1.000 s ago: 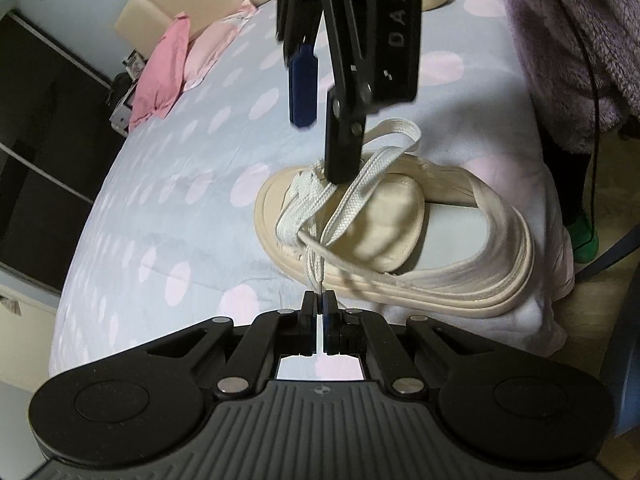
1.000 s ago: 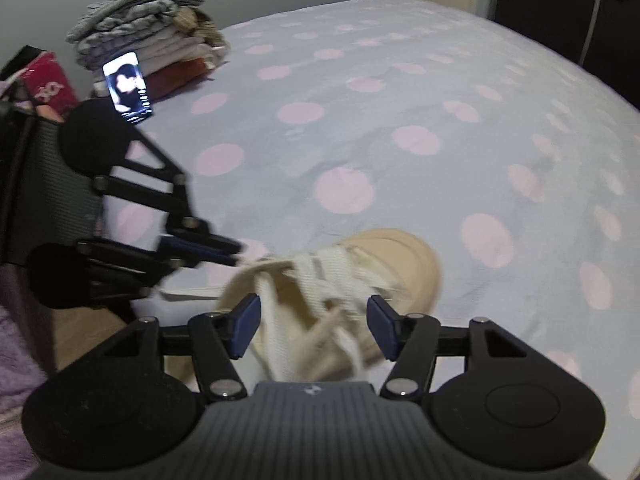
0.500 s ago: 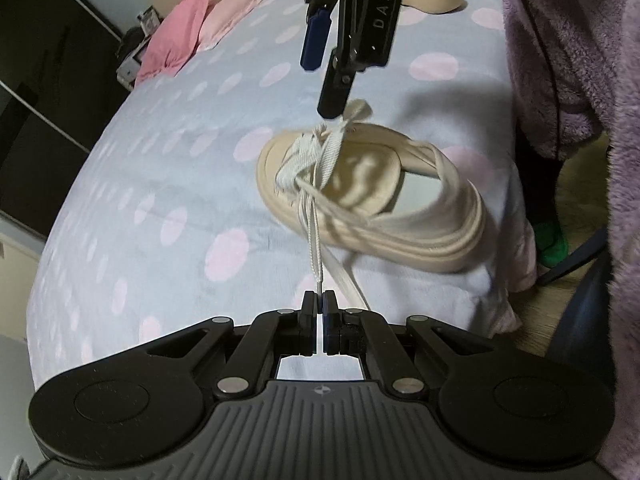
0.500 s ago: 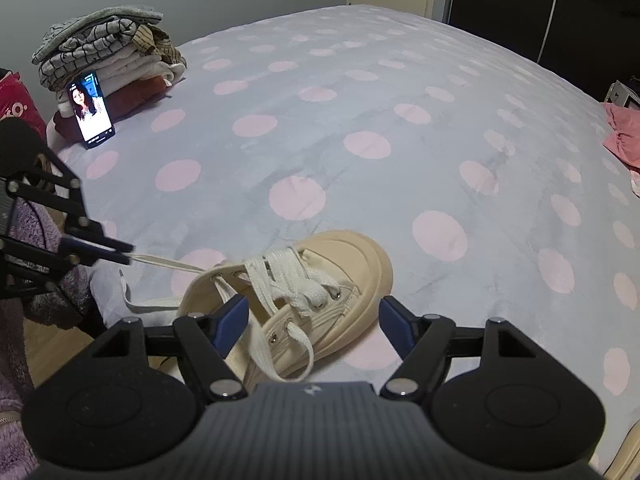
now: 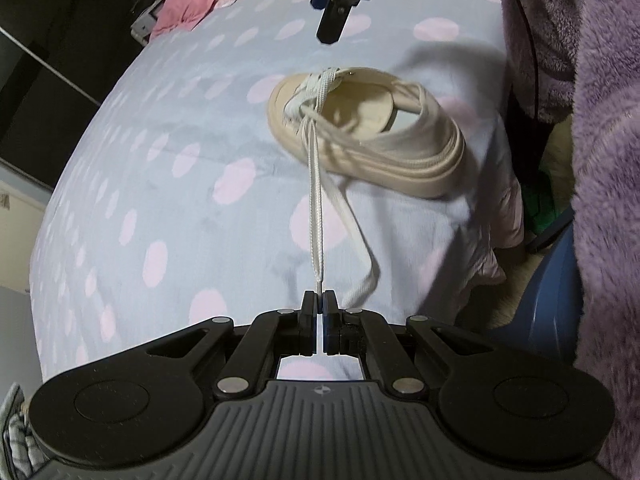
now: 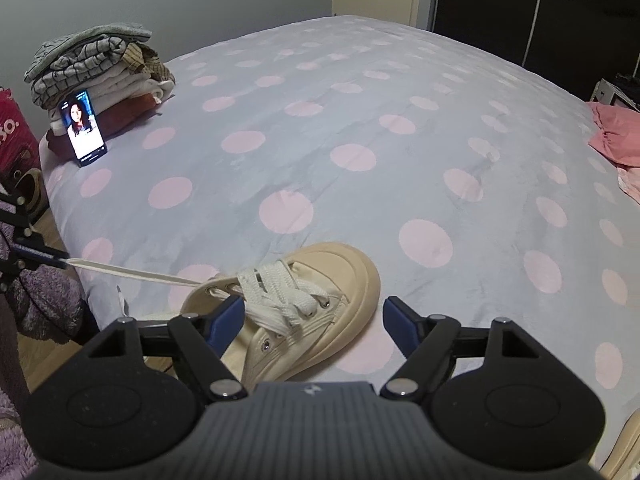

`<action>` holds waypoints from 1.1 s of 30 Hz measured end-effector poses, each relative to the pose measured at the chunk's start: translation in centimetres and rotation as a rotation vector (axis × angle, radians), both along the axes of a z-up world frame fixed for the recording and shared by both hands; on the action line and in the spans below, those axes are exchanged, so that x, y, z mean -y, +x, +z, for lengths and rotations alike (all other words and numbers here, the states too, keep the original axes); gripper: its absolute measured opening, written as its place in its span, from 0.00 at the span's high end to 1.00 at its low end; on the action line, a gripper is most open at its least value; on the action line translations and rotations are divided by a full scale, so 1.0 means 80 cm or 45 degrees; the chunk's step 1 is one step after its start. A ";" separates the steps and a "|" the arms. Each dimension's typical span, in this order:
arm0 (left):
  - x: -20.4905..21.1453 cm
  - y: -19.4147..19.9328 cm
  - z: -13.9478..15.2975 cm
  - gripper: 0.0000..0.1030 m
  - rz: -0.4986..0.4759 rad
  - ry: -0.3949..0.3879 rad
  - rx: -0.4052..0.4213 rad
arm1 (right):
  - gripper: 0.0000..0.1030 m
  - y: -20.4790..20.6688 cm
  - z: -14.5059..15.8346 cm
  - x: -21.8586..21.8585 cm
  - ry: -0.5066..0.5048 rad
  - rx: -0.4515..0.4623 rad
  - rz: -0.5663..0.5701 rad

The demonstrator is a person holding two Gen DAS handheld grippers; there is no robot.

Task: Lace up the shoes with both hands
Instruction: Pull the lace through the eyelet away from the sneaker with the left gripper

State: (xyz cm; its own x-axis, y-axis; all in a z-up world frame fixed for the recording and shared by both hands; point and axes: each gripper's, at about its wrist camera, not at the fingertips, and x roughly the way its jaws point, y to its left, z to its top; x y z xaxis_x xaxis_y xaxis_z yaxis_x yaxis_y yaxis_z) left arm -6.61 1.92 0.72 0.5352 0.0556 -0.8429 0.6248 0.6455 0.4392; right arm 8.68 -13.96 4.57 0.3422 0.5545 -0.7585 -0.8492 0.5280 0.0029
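A bed point(image 6: 360, 128) covered in a grey sheet with pink dots is seen, and near its edge a cream shoe point(image 5: 372, 136) is laid on its sole. A stack of folded clothes point(image 6: 100, 80) is set at a far corner, with a lit phone point(image 6: 83, 128) leaned against it. One lace end point(image 5: 314, 200) is drawn taut from the eyelets and is clamped in the closed jaws of the left gripper point(image 5: 319, 300). The right gripper point(image 6: 314, 316) is held over the shoe's toe, its jaws opening with nothing pressed between them

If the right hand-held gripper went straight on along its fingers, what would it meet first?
Probably the laced front of the cream shoe, which lies between the opening jaws of the right hand-held gripper; nothing is gripped, and depth is unclear.
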 end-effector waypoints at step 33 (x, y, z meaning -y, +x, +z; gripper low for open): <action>-0.004 0.056 -0.074 0.65 0.318 -0.300 -0.118 | 0.21 0.003 -0.002 0.002 0.007 -0.025 -0.045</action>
